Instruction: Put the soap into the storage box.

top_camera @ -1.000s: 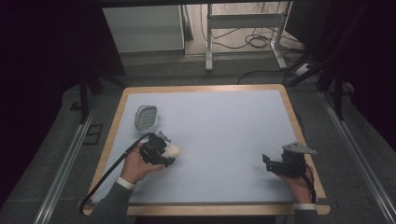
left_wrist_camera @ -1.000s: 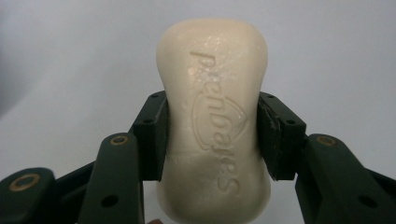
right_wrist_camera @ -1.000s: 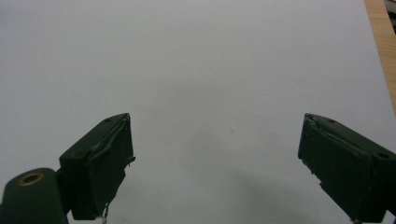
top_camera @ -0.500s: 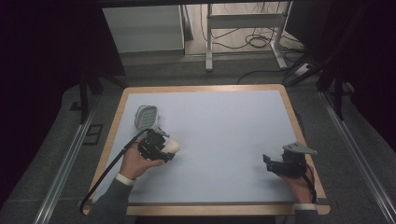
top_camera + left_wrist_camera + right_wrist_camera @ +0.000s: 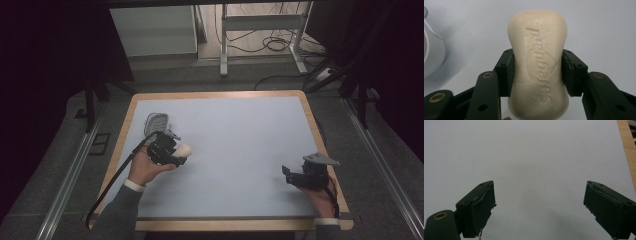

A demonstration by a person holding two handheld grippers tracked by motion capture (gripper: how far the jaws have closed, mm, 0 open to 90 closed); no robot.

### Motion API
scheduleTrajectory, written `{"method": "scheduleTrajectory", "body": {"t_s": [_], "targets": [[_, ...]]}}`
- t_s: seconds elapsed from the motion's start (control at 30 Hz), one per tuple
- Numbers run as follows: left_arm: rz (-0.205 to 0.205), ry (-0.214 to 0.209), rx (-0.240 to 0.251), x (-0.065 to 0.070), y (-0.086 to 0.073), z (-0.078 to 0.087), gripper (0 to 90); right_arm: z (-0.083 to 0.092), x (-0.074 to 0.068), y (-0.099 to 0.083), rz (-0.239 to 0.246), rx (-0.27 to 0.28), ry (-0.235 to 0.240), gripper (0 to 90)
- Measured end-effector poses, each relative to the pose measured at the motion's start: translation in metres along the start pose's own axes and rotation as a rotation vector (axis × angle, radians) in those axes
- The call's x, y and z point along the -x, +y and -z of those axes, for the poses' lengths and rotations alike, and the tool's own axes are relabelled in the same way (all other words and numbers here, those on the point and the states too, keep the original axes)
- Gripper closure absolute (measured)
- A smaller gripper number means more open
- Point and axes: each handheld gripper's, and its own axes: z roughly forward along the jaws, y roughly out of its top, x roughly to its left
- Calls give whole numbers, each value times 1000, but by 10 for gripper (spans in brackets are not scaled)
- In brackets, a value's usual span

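A: While I look down from up high, I see the big table (image 5: 225,145) first, pale on top with a wood rim. Not much is on it.

B: What is the next biggest thing?

A: The soap dish (image 5: 156,122). It sits near the far left corner. It looks empty to me.

B: And your left gripper (image 5: 176,152)?

A: It holds the soap (image 5: 538,65). The two black pads squeeze the bar at its thin middle, one on each side. The soap is up off the table, just beside the dish, on its near side.

B: Has anything changed?

A: Yes, a little. A moment ago my left hand was a bit lower down the table. Now it has crept closer to the dish. The squeeze has not let go at all.

B: So what does that mean?

A: I think the soap is on its way to the dish. It is almost there, but not in yet.

B: And the right gripper (image 5: 295,176)?

A: It rests near the right edge, far from the soap. Its fingers (image 5: 477,207) are spread wide, with nothing between them. It has kept still.
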Motion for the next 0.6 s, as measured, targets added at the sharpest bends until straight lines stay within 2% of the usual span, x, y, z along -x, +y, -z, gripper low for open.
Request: {"method": "scheduleTrajectory", "body": {"t_s": [0.6], "targets": [[15, 7, 13, -11, 8, 6, 497, 0, 1, 0, -12, -5, -6, 101]]}}
